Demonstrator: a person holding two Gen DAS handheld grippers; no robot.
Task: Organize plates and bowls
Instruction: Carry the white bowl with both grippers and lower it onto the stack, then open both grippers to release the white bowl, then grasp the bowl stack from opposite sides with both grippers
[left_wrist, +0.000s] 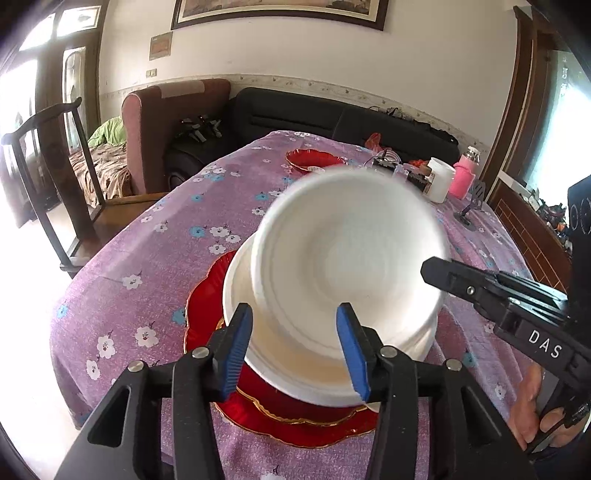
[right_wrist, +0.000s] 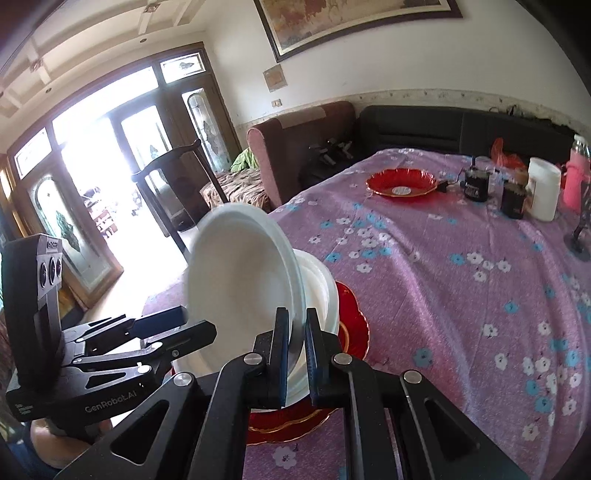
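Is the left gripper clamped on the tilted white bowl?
No: the left gripper stands open beneath the white bowl, whose rim the right gripper pinches.

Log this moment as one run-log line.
right gripper: shut on tilted white bowl rim | left gripper: open | below: white bowl stack on red plates

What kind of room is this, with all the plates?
Probably a living and dining room in someone's home. A dining table with a purple flowered tablecloth holds red plates, a black sofa and an armchair stand behind it, and a framed painting hangs on the wall.
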